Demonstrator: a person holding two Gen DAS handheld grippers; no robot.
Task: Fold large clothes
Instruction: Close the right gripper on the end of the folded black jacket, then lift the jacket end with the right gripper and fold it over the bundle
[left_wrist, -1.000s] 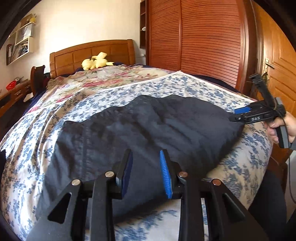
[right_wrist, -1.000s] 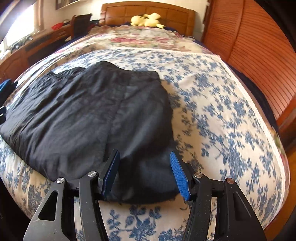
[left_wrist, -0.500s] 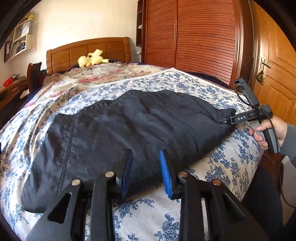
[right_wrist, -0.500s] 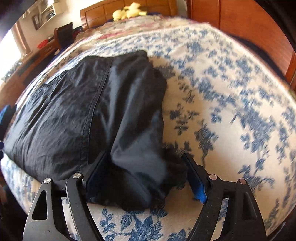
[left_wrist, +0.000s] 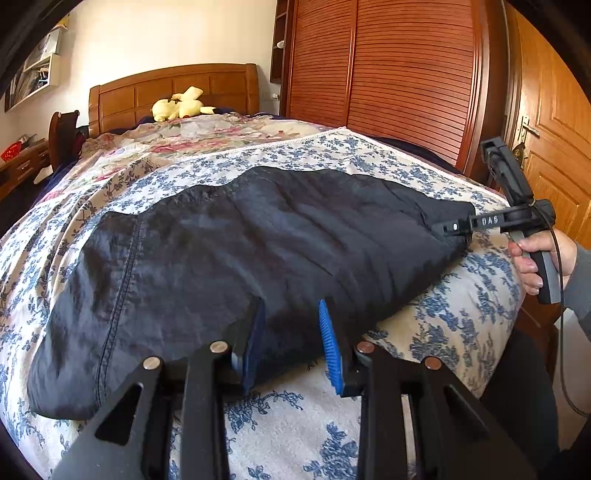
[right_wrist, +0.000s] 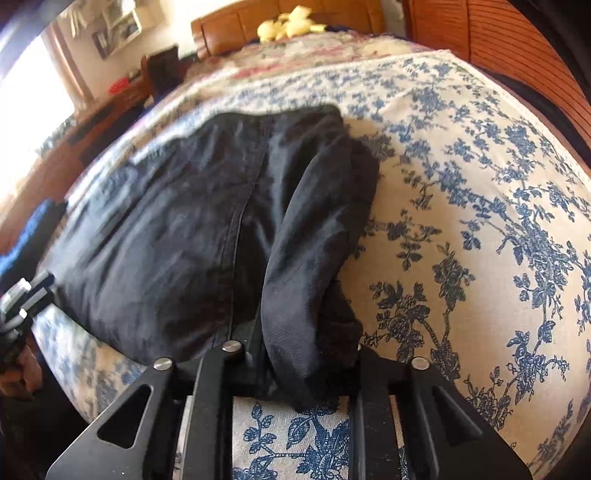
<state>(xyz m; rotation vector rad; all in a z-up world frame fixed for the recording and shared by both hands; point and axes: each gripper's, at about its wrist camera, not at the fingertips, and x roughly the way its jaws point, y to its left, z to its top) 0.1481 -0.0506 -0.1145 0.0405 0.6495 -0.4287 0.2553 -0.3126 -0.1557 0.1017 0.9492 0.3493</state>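
Since a second ago my right fingers (right_wrist: 306, 365) have just been closing, and now pinch the bunched right end of the dark garment (left_wrist: 258, 251), which lies flat across the near part of the bed (left_wrist: 461, 317). My left fingers (left_wrist: 291, 343) have barely moved; they stand partly spread with the garment's near edge between them, pads not visibly pressing.

To fold well, I judge I should close the left fingers on that edge, then lift both ends together so the cloth comes over evenly.

The right pads are buried under fabric. How many layers they hold I cannot tell. The right view is blurred, and the garment's type is unclear.
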